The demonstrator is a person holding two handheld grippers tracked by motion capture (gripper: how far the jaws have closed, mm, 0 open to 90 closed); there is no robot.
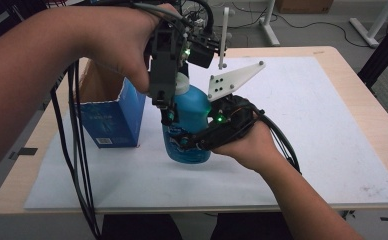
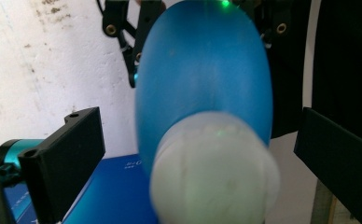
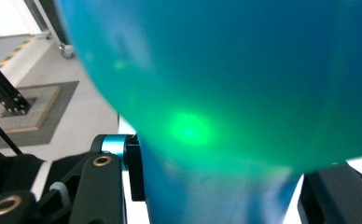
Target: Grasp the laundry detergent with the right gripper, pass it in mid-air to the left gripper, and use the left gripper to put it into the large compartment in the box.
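Two grippers: right gripper (image 1: 184,143) clamped on blue bottle (image 1: 192,120); left gripper (image 1: 166,107) apparently apart around its white cap (image 2: 214,172).

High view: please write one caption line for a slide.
Right gripper clamps blue bottle; left gripper above its white cap.

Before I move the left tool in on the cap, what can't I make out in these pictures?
- Blue bottle label: high view, covered by the right tool and too small.
- White cap: left gripper view, blurred, cut off below.
- Blue box inside: high view, hidden by the forearm.
- Bottle base: right gripper view, too close.
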